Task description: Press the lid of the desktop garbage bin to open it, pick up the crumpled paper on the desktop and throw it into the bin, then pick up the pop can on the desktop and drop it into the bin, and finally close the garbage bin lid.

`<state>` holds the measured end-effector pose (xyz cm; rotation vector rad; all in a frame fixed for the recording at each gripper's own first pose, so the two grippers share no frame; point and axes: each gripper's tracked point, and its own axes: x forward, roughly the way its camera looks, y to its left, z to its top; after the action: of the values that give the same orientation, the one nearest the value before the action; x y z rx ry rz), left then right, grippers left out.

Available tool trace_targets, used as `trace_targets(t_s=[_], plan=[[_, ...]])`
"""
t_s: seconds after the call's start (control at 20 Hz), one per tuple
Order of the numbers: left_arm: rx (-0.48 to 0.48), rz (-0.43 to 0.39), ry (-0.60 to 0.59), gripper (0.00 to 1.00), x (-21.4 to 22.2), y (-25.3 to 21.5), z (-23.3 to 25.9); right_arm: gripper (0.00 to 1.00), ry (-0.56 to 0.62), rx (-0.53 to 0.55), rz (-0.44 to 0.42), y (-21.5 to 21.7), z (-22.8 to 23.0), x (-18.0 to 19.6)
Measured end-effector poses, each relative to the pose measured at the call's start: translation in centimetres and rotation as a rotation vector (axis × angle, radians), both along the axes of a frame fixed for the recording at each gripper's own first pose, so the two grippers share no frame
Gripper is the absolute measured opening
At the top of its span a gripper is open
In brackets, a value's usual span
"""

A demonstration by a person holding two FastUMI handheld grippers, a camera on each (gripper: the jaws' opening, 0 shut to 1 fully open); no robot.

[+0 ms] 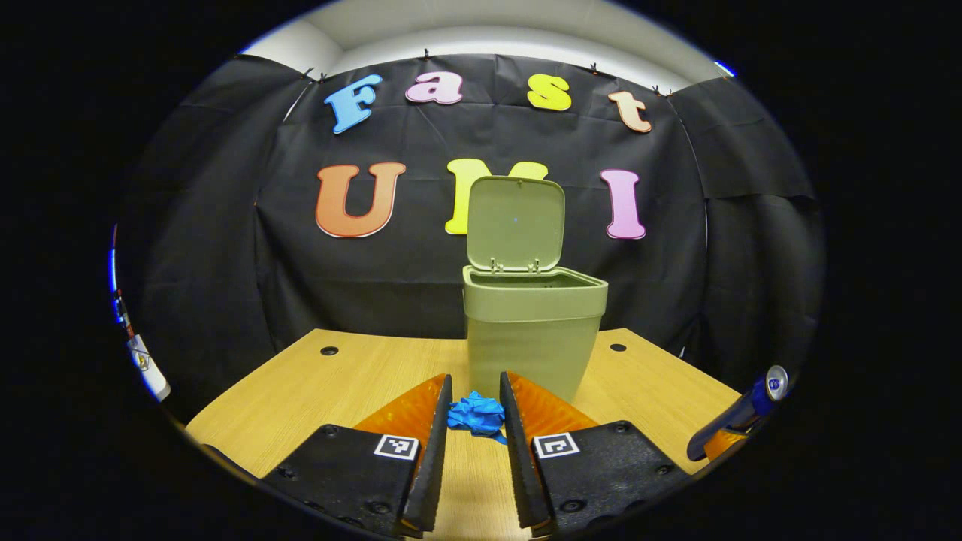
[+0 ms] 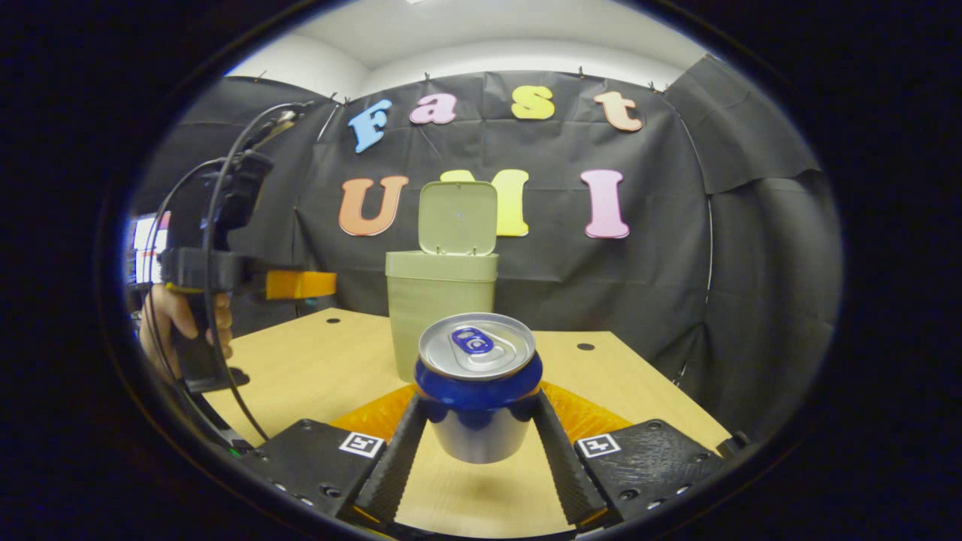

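Left gripper view: left tool (image 1: pixel 476 443) low over the desk (image 1: pixel 316 391), fingers spread apart with a gap between them. Blue crumpled paper (image 1: pixel 476 413) lies on the desk in that gap near the fingertips; whether either finger touches it, cannot tell. Just beyond the paper, green bin (image 1: pixel 533 330), lid (image 1: pixel 516 223) standing upright on its rear hinge, mouth open. Far right edge: pop can (image 1: pixel 759 394), seen tilted.

Right gripper view: right tool (image 2: pixel 479 443) closed on the pop can (image 2: pixel 479 387), a finger pressing each side of the lower body; can upright, top and tab facing the camera, bottom raised off the desk (image 2: pixel 616 368). Behind it, the bin (image 2: pixel 440 300) with lid (image 2: pixel 458 218) up. Off left, a hand (image 2: pixel 176 319) grips the other tool's handle, cables looping from it.
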<state>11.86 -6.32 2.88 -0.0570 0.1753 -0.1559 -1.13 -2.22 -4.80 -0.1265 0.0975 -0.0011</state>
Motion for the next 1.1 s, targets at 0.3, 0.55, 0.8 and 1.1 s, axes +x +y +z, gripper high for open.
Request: trace_targets(t_s=[0.3, 0.55, 0.8, 1.1], plan=[[-0.002, -0.002, -0.015, 0.41, 7.6, -2.0, 4.7, 0.80, 0.001, -0.013, -0.029, -2.6, -0.6, 0.1], [-0.048, -0.018, -0.034, 0.46, 13.9, -3.7, 8.7, 0.80, 0.024, 0.034, -0.059, -5.2, -1.7, 0.2], [0.009, -0.039, -0.037, 0.41, 18.1, -6.5, 9.6, 0.78, 0.044, 0.074, -0.099, -8.1, -2.5, 0.1], [-0.049, -0.053, 0.032, 0.41, 19.3, -8.9, 7.1, 0.78, 0.060, 0.100, -0.114, -9.5, -3.7, -0.3]])
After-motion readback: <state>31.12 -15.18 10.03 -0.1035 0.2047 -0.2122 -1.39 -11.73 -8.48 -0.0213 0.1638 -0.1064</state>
